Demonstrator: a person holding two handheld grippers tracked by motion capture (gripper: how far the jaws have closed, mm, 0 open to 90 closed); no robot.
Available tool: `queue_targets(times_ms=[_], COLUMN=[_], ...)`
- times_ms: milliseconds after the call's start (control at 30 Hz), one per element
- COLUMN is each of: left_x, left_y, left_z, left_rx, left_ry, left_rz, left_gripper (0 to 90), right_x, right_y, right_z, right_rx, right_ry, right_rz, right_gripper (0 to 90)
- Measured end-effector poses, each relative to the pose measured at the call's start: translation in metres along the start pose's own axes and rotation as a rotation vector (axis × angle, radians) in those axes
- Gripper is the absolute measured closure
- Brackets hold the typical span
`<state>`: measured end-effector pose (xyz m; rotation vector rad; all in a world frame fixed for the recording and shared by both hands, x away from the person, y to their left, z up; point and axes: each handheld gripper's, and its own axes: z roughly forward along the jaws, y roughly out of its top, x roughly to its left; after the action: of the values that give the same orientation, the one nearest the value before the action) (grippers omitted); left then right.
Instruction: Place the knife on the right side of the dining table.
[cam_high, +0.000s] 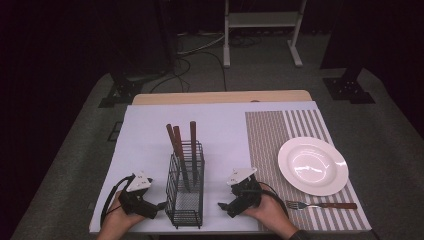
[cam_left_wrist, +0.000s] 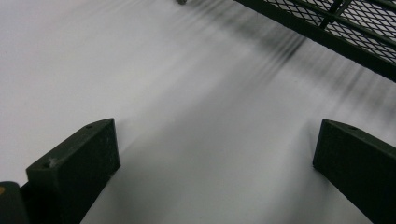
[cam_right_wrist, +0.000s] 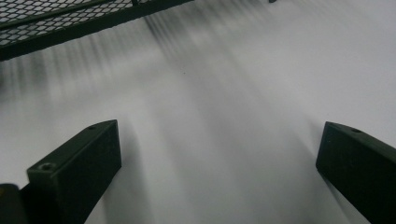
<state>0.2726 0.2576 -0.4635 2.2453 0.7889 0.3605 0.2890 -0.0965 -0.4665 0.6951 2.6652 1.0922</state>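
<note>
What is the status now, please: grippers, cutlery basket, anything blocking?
Both hand-held grippers, left and right, open, empty. Wire basket upright between them, three utensils inside. Fork beside plate. Nothing blocking.

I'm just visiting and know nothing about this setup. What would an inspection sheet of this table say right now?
Surface: white sheet on the table, striped placemat at right.
Job's things: wire basket holding three wooden-handled utensils; white plate and fork on the placemat.
Clutter: nothing seen.
Grippers: left gripper and right gripper open, empty, either side of the basket.
Cables: black cable loops from the left gripper; more on the floor.
Surroundings: dark room, white frame behind.
</note>
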Motion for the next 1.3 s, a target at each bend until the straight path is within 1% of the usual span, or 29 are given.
queue_targets(times_ms=[233, 267, 333, 367, 400, 433, 467, 567, 700, 733, 833, 933, 1100, 1133, 1200, 1300], left_x=[0.000, 0.000, 0.000, 0.000, 0.000, 0.000, 0.000, 0.000, 0.000, 0.000, 0.000, 0.000, 0.000, 0.000, 0.000, 0.000], left_y=[0.000, 0.000, 0.000, 0.000, 0.000, 0.000, 0.000, 0.000, 0.000, 0.000, 0.000, 0.000, 0.000, 0.000, 0.000, 0.000], left_z=[0.000, 0.000, 0.000, 0.000, 0.000, 0.000, 0.000, 0.000, 0.000, 0.000, 0.000, 0.000, 0.000, 0.000, 0.000, 0.000], left_rx=[0.001, 0.001, 0.000, 0.000, 0.000, 0.000, 0.000, 0.000, 0.000, 0.000, 0.001, 0.003, 0.003, 0.003, 0.003, 0.003], left_ry=[0.001, 0.000, 0.001, 0.001, 0.001, 0.001, 0.001, 0.000, 0.000, 0.000, 0.000, 0.000, 0.000, 0.000, -0.001, -0.001], left_rz=[0.000, 0.000, -0.001, -0.001, 0.000, 0.000, 0.000, -0.001, -0.001, -0.001, 0.000, 0.001, 0.002, 0.002, 0.000, -0.001], left_gripper=[0.0, 0.0, 0.0, 0.0, 0.0, 0.0, 0.0, 0.0, 0.0, 0.0, 0.0, 0.0, 0.0, 0.0, 0.0, 0.0], right_x=[0.000, 0.000, -0.002, -0.002, -0.004, -0.004, -0.003, -0.003, -0.005, -0.007, -0.009, -0.012, -0.015, -0.017, -0.020, -0.022], right_y=[0.000, 0.000, 0.001, 0.001, 0.003, 0.003, 0.006, 0.010, 0.014, 0.016, 0.017, 0.022, 0.027, 0.029, 0.032, 0.036], right_z=[0.000, -0.001, -0.005, -0.005, -0.008, -0.008, -0.011, -0.015, -0.018, -0.019, -0.021, -0.026, -0.031, -0.034, -0.037, -0.041], right_rx=[-0.004, -0.005, -0.010, -0.010, -0.023, -0.023, -0.027, -0.042, -0.047, -0.049, -0.056, -0.079, -0.101, -0.112, -0.120, -0.133], right_ry=[-0.002, -0.005, -0.018, -0.018, -0.001, -0.001, -0.005, -0.003, -0.002, 0.005, 0.010, 0.020, 0.023, 0.033, 0.040, 0.049], right_rz=[0.002, 0.004, 0.012, 0.012, 0.013, 0.013, 0.027, 0.034, 0.038, 0.050, 0.051, 0.064, 0.074, 0.087, 0.095, 0.096], right_gripper=[0.5, 2.5, 12.9, 12.9, 20.0, 20.0, 21.6, 23.4, 26.3, 26.6, 28.1, 29.5, 30.2, 32.0, 33.8, 36.3])
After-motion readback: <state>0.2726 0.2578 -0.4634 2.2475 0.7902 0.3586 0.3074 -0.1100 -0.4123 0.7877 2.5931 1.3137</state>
